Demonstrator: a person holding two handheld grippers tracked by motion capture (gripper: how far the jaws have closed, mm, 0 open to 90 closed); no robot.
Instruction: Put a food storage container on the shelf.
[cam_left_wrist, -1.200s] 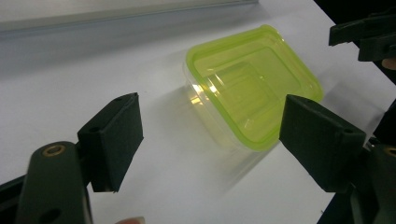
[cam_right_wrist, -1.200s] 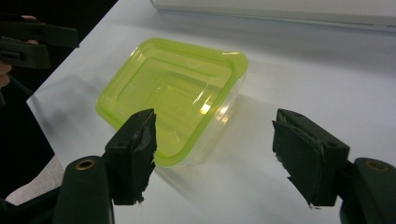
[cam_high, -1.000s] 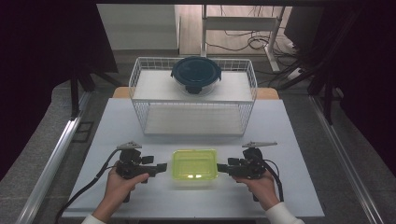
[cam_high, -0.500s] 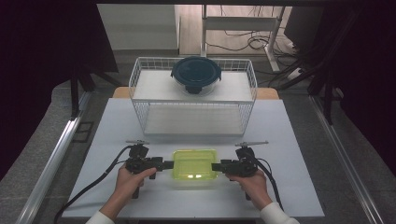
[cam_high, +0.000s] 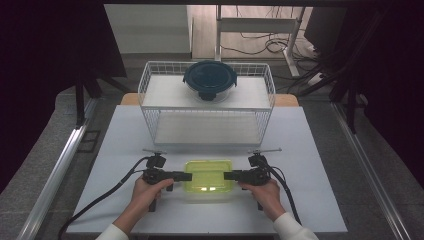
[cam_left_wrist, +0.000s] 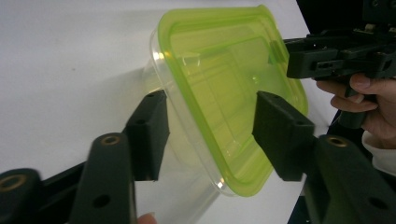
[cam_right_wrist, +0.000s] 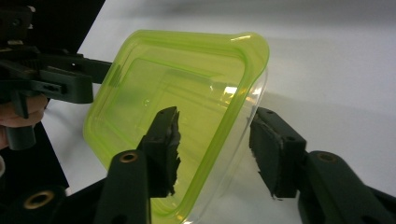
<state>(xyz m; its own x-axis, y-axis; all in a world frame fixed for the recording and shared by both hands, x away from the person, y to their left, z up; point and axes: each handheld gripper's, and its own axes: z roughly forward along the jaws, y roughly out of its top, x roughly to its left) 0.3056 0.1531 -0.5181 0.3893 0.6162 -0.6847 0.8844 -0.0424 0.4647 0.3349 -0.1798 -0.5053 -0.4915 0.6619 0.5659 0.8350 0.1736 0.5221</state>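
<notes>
The clear rectangular plastic container with a lime-green lid (cam_high: 208, 175) is sitting between both closing grippers, left gripper (cam_high: 186, 176) and right gripper (cam_high: 226, 175) each half-open, straddling opposite edges.

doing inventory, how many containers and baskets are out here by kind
green-lidded clear container: 1
dark blue-lidded round container: 1
white wire basket: 1
total: 3
</notes>
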